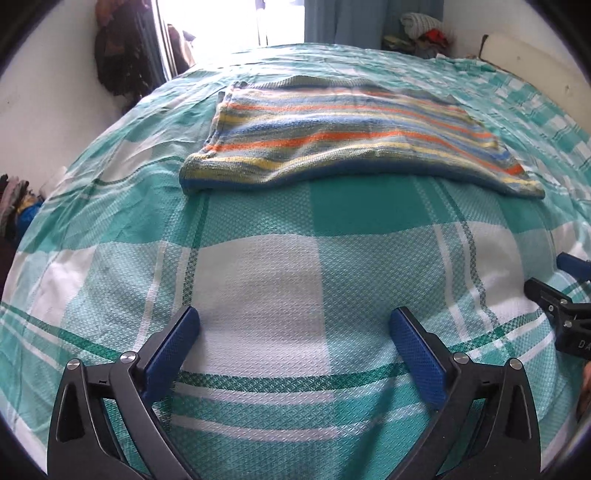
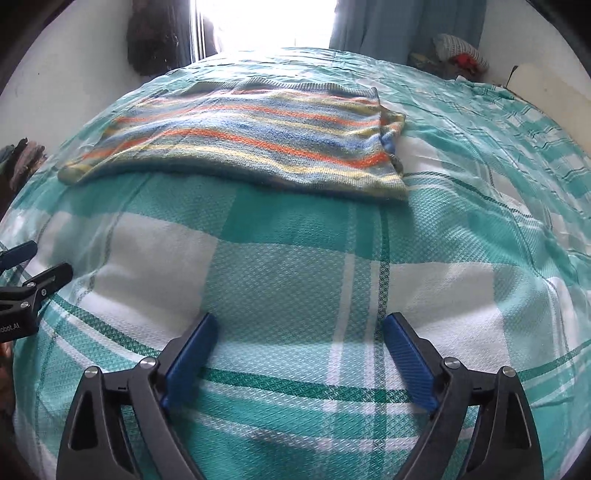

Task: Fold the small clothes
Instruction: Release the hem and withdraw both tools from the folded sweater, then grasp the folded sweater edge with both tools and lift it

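Over the near part of the green-and-white checked bedspread [image 1: 258, 258], the left gripper [image 1: 295, 325] and the right gripper [image 2: 299, 328] hang side by side, jaws spread wide with nothing between them. Farther off, the striped knit garment [image 1: 343, 136] lies flat on the bedspread, apart from both. Piled clothes [image 1: 424, 31] sit at the far right corner.

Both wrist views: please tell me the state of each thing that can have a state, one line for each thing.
Striped garment: folded, lying flat on the bed, touched by neither gripper.
Left gripper: open, nothing between its fingers, short of the garment.
Right gripper: open, nothing between its fingers, short of the garment.
Checked bedsheet: spread over the bed, slightly wrinkled.
Blue curtain: hanging, drawn to one side of the bright window.
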Demonstrator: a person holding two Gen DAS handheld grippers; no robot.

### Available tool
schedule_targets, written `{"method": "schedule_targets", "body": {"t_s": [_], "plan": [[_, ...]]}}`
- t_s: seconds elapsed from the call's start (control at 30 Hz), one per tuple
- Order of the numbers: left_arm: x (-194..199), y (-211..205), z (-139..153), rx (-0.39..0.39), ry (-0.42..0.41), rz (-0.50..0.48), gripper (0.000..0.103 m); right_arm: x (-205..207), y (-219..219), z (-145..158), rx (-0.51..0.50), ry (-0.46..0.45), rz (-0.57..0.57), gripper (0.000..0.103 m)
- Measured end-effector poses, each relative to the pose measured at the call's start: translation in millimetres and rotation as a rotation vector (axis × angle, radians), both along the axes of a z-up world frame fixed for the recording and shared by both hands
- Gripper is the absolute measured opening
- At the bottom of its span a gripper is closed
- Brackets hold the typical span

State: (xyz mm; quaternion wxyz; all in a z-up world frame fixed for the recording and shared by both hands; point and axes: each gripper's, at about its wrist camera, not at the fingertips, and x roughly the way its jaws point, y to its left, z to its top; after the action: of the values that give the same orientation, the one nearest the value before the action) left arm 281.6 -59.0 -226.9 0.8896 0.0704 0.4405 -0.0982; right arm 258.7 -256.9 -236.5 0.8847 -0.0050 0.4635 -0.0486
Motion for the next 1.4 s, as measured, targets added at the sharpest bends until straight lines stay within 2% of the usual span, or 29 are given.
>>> {"method": "schedule_targets", "body": {"t_s": [1.23,1.33,1.37,1.4], "plan": [[6,6,-3,-0.033,0.006,-0.005,0.103,0,1,-3,-0.01,-0.004,-0.008,0.094],[1,-3,13,0.038,0.018,0.01,0.1,1,-3,-1,0.022,0.012,0.001,0.094],[-4,-9,24,0.038,0.012,-0.012,0.1,2,-8,3,0.063,0.029,0.023,0.094],[-12,-19,40,0.0,-0.017,-0.066,0.1,3,-15,7,0.108,0.042,0.046,0.094]]}}
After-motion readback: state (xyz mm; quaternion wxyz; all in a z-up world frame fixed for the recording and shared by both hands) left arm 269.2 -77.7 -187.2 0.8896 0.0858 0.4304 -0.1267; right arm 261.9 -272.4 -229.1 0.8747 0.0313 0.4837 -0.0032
